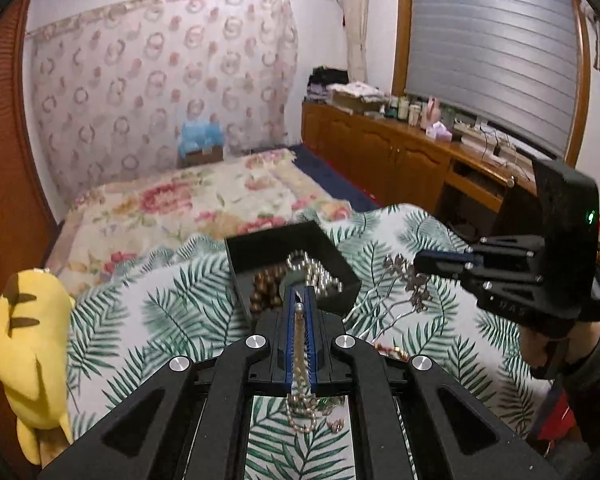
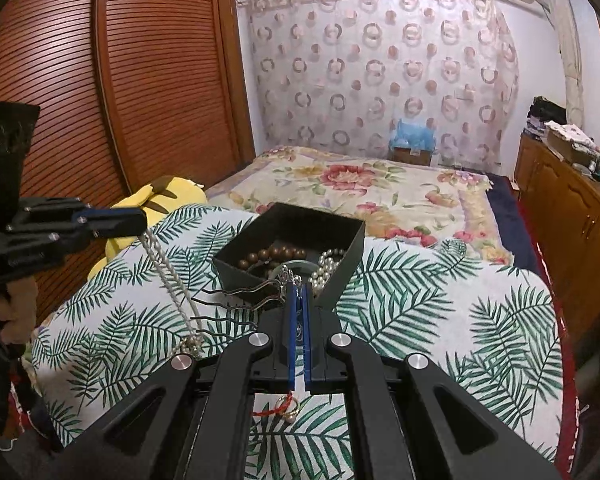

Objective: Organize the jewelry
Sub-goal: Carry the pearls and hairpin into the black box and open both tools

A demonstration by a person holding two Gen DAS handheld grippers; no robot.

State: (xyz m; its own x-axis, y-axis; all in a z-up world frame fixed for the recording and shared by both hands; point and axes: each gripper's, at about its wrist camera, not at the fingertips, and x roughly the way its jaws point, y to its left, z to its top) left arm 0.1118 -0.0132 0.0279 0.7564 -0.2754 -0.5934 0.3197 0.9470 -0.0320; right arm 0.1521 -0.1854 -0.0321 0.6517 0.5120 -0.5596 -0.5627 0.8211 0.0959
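Note:
A black open box (image 1: 332, 258) (image 2: 342, 256) stands on the palm-leaf cloth and holds brown beads (image 2: 276, 254) and white pearls (image 2: 328, 268). My left gripper (image 1: 299, 300) is shut on a pearl necklace (image 1: 299, 344), lifted just short of the box; the strand hangs from it down to the cloth (image 2: 168, 280). My right gripper (image 2: 299, 292) is shut on a metal hair comb (image 2: 236, 308) with a dark ornament (image 1: 412, 276), held at the box's near corner.
A ring with red thread (image 2: 286, 406) lies on the cloth below my right gripper. A yellow plush toy (image 1: 28, 344) sits at the left edge. A floral bed (image 2: 364, 188) lies behind, a wooden cabinet (image 1: 384, 152) to the right.

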